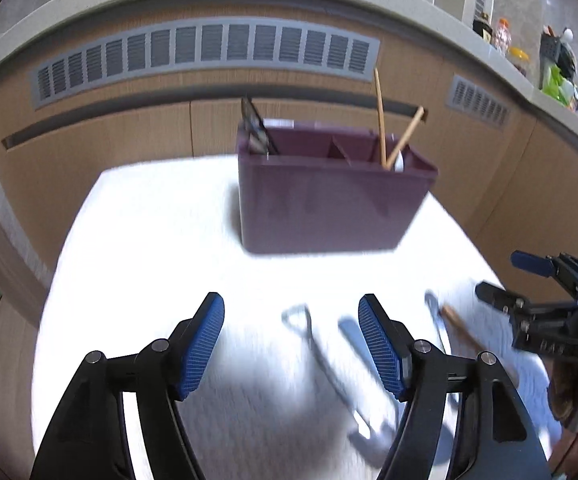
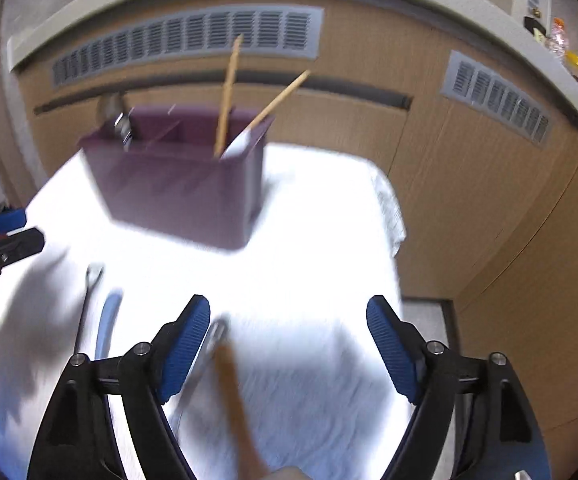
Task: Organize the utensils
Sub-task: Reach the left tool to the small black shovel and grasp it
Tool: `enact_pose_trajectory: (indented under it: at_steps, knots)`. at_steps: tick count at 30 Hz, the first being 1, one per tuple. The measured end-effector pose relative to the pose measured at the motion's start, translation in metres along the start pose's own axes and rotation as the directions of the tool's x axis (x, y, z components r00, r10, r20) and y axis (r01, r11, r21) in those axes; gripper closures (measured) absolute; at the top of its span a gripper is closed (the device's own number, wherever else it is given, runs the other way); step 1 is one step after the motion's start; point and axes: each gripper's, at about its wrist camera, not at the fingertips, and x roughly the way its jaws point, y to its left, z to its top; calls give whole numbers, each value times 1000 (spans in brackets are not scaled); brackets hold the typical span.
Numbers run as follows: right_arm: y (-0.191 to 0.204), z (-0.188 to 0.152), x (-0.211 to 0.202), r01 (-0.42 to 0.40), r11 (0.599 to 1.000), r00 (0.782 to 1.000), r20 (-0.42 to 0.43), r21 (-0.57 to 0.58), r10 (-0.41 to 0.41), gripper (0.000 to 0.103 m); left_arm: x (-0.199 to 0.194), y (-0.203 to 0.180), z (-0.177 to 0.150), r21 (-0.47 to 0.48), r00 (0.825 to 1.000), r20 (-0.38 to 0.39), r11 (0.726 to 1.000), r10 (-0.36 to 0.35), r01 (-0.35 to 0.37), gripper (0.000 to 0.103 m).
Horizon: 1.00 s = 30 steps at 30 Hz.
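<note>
Utensils lie loose on a white cloth-covered surface (image 1: pixel 161 216), and both views are smeared by motion blur. At the far end of the surface stands a purple organizer box (image 1: pixel 325 204) with dividers; two wooden chopsticks (image 1: pixel 381 116) lean out of its right-hand compartment beside something white, and dark metal utensils (image 1: pixel 255 130) stick up from its left-hand compartment. The left gripper (image 1: pixel 291 344) has its blue-padded jaws spread wide with nothing pressed between them; below and between them on the cloth lie a metal utensil with a looped end (image 1: pixel 301 322) and a pale blue-grey utensil (image 1: pixel 353 336), the latter just beside the right-hand pad. Further right lie another metal utensil (image 1: pixel 435 312) and a brown wooden handle (image 1: pixel 459 324), close together. The right gripper (image 2: pixel 289 344) is also wide apart and holds nothing; in its own view the wooden handle (image 2: pixel 233 388) and a metal utensil (image 2: pixel 213 338) lie on the cloth just inside its left-hand pad, though blur hides whether the pad touches them. In the left wrist view the right gripper (image 1: pixel 501 280) appears at the right edge, near the wooden handle. Wood-panelled cabinets with grey vent grilles (image 1: pixel 205 52) stand behind the surface.
</note>
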Motion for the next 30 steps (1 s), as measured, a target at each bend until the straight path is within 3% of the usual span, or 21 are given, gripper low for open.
enact_pose_trajectory:
  at_steps: [3, 6, 12, 17, 22, 24, 27, 30]
  knots:
    - [18, -25, -2, -12, 999, 1000, -29, -45, 11, 25, -3, 0, -17, -15, 999, -32, 1000, 1, -2, 28]
    - [35, -45, -6, -82, 995, 994, -79, -61, 77, 25, -8, 2, -34, -9, 998, -56, 999, 35, -35, 25]
    - [58, -53, -21, -208, 977, 976, -81, -41, 205, 25, -13, 24, -47, -54, 993, -73, 994, 95, -99, 25]
    - [90, -57, -22, -302, 947, 950, -112, -107, 291, 27, -17, 46, -50, -117, 989, -91, 985, 120, -130, 24]
    - [101, -65, -13, -215, 960, 973, -126, -182, 194, 40, -14, 39, -51, -113, 991, -112, 990, 69, -82, 24]
    - [92, -66, -11, -120, 973, 990, -97, -196, 102, 40, -9, 28, -50, -97, 990, -129, 993, 51, -64, 24]
    - [67, -66, -7, -31, 989, 996, -85, -146, 18, 39, -3, 10, -51, -65, 988, -152, 997, 25, -35, 24]
    - [43, -69, -8, -14, 997, 996, -89, -74, 8, 38, -1, -12, -56, -15, 985, -173, 1000, -5, 2, 24]
